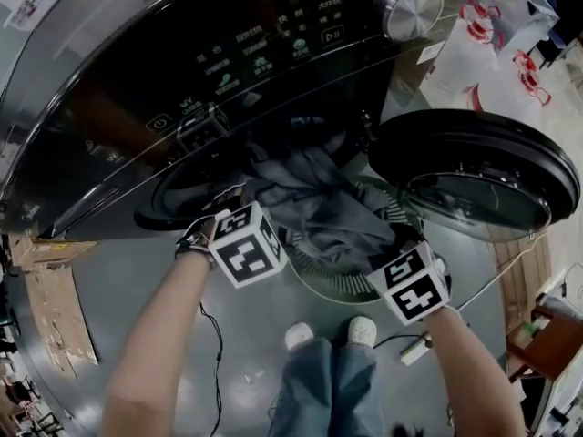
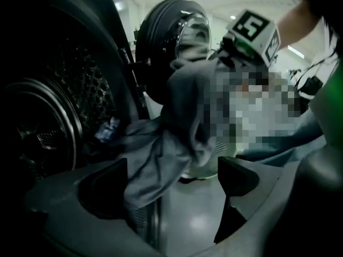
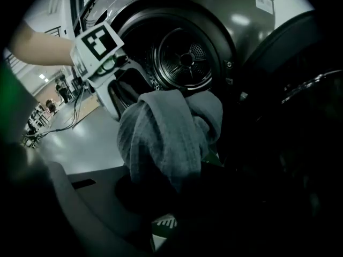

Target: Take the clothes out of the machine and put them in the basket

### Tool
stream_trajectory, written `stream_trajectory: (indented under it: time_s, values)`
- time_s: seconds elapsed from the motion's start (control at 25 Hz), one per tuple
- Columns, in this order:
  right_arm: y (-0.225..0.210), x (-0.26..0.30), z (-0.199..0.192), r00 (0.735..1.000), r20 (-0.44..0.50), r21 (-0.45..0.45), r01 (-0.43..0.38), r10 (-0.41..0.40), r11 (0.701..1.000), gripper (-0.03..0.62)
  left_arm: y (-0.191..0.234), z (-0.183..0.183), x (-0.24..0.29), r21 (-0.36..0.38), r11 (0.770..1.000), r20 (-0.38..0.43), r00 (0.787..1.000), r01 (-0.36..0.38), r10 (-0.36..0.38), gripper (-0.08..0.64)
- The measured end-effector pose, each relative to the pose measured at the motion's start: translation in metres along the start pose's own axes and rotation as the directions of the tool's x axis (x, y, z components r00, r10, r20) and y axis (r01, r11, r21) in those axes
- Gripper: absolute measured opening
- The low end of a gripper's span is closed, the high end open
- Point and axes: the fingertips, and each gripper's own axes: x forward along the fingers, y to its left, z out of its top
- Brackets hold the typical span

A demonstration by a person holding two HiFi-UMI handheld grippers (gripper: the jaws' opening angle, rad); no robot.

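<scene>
A grey garment (image 1: pixel 319 198) hangs out of the dark washing machine's drum opening (image 3: pixel 185 60) and down toward the pale slatted basket (image 1: pixel 319 285) on the floor below. My right gripper (image 3: pixel 171 189) is shut on a bunched fold of this garment (image 3: pixel 166 133). My left gripper (image 2: pixel 172 170) stands open, jaws wide; the garment (image 2: pixel 161 149) drapes beside its left finger (image 2: pixel 107 181) without being pinched. In the head view the left marker cube (image 1: pixel 246 244) is at the drum mouth and the right cube (image 1: pixel 414 285) over the basket. A small bluish cloth (image 2: pixel 107 130) lies at the drum's lip.
The round machine door (image 1: pixel 474 167) is swung open to the right. The person's white shoes (image 1: pixel 301 335) stand just behind the basket. A cable (image 1: pixel 216 362) trails on the grey floor, cardboard (image 1: pixel 55 308) lies at the left, and wooden furniture (image 1: pixel 537 335) is at the right.
</scene>
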Motion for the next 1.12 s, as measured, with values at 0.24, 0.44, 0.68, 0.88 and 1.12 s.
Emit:
stream_trajectory:
  time_s: [0.24, 0.44, 0.68, 0.88, 1.12]
  values:
    - [-0.009, 0.012, -0.006, 0.999, -0.04, -0.034, 0.0, -0.002, 0.999, 0.058, 0.067, -0.041, 0.041, 0.145, 0.97, -0.136, 0.968, -0.194, 0.213, 0.526]
    - [-0.013, 0.035, -0.018, 0.995, -0.095, -0.029, 0.021, -0.023, 0.999, 0.058, 0.118, -0.054, 0.065, 0.17, 0.954, -0.216, 0.936, -0.245, 0.279, 0.525]
    - [-0.009, 0.058, -0.037, 0.985, -0.172, -0.03, 0.026, -0.031, 0.999, 0.058, 0.141, -0.059, 0.09, 0.144, 0.964, -0.267, 0.93, -0.221, 0.253, 0.525]
    - [-0.002, 0.065, -0.043, 0.983, -0.181, -0.078, 0.009, -0.023, 0.997, 0.058, 0.132, -0.061, 0.107, 0.115, 0.973, -0.302, 0.927, -0.198, 0.224, 0.316]
    - [0.0, 0.06, -0.045, 0.983, -0.181, -0.07, 0.021, -0.033, 0.997, 0.058, 0.129, -0.051, 0.081, -0.038, 0.965, -0.237, 0.941, -0.259, 0.243, 0.089]
